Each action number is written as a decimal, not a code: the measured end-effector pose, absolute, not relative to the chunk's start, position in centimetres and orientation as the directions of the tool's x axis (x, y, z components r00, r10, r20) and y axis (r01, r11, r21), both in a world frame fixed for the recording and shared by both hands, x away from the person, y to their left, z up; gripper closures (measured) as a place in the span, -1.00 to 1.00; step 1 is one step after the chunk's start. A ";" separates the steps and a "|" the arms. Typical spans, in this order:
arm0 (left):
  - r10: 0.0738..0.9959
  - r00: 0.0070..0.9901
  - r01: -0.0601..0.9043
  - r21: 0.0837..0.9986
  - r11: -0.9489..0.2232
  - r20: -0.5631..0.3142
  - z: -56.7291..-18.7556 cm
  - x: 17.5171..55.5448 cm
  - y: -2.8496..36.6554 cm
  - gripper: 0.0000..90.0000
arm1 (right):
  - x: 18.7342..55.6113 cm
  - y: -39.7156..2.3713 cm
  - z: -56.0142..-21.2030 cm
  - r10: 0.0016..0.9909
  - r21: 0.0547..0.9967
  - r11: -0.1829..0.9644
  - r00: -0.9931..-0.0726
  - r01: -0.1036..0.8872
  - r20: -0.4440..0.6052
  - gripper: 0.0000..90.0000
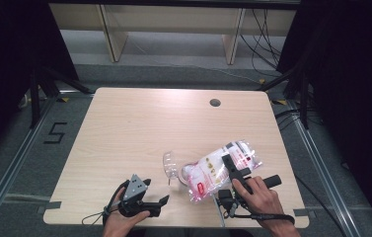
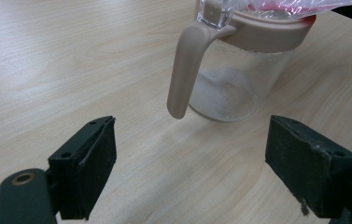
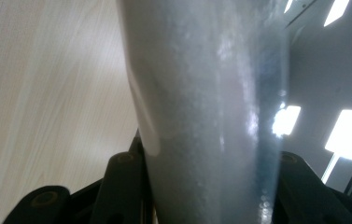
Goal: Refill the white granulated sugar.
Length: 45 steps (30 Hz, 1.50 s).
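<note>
One bag (image 1: 219,169) of white powder, one jar (image 1: 179,172), two hand-held grippers

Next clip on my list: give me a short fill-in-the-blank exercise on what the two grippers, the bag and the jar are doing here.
1. The right gripper is shut on the plastic ____ of white grains, tipped over the jar.
2. The left gripper is ____, with nothing between its pads.
3. The jar's lid and handle are ____ in colour.
4. The jar stands on the wooden ____.

Missing words: bag; open; beige; table
</note>
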<state>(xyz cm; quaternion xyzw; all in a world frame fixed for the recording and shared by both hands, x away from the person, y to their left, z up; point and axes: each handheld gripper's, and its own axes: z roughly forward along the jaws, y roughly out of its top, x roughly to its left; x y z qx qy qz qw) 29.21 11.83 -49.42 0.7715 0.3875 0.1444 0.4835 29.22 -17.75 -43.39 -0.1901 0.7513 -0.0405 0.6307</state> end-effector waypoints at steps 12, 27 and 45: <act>0.738 0.658 0.458 0.857 -0.234 -0.150 -49.4 29.2 11.8 -0.64 | 29.2 -17.7 -43.3 -0.337 -0.301 0.923 -0.127 -0.240 -0.933 0.40; 0.738 0.659 0.457 0.857 -0.239 -0.145 -49.4 29.2 11.9 -0.64 | 29.1 -17.7 -43.0 -0.348 -0.314 0.919 -0.118 -0.239 -0.930 0.42; 0.741 0.653 0.464 0.856 -0.228 -0.157 -49.4 29.2 11.9 -0.64 | 29.0 -18.2 -43.1 -0.359 -0.319 0.916 -0.140 -0.244 -0.923 0.46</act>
